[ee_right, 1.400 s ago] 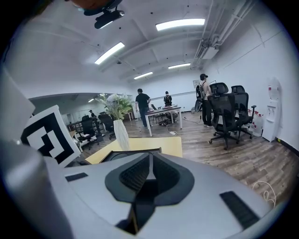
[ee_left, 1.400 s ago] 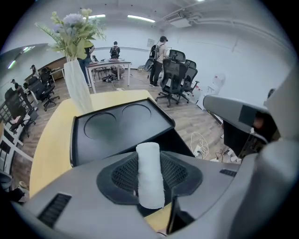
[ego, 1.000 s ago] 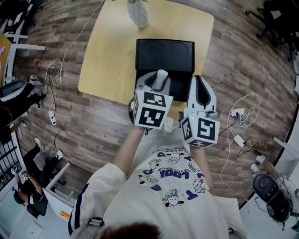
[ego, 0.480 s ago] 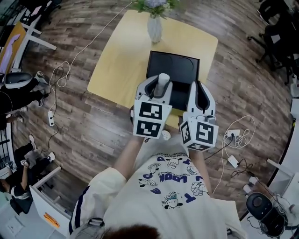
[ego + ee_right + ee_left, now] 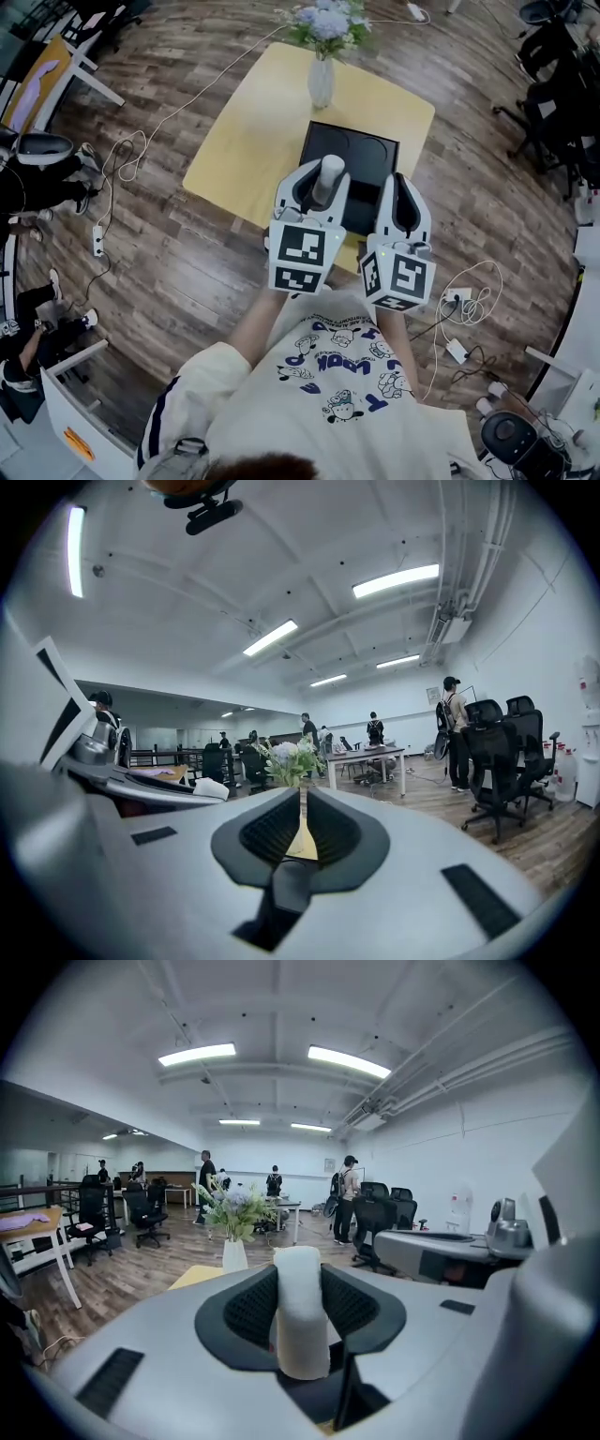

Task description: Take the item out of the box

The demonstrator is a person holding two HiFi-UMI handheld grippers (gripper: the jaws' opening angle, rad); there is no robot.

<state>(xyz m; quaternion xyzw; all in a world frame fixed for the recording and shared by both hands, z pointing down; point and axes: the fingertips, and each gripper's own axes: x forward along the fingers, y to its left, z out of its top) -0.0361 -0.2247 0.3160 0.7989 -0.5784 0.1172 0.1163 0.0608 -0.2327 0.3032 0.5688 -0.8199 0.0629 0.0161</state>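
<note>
On the yellow tabletop (image 5: 253, 122) the black box (image 5: 361, 155) sits just under our left tool (image 5: 322, 187), which squeezes the white roll (image 5: 328, 173), so we should hold tight, lift straight up, and keep our closed, empty right tool (image 5: 403, 202) beside it.

Left gripper (image 5: 322, 187) around item (image 5: 300, 1312), right gripper (image 5: 403, 192) closed

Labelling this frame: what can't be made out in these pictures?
Head view: the near part of the box is covered by the left gripper and right gripper.
Left gripper view: the white cylinder shows no print; what it is stays unclear.
Both gripper views: the box is hidden under the grippers.
</note>
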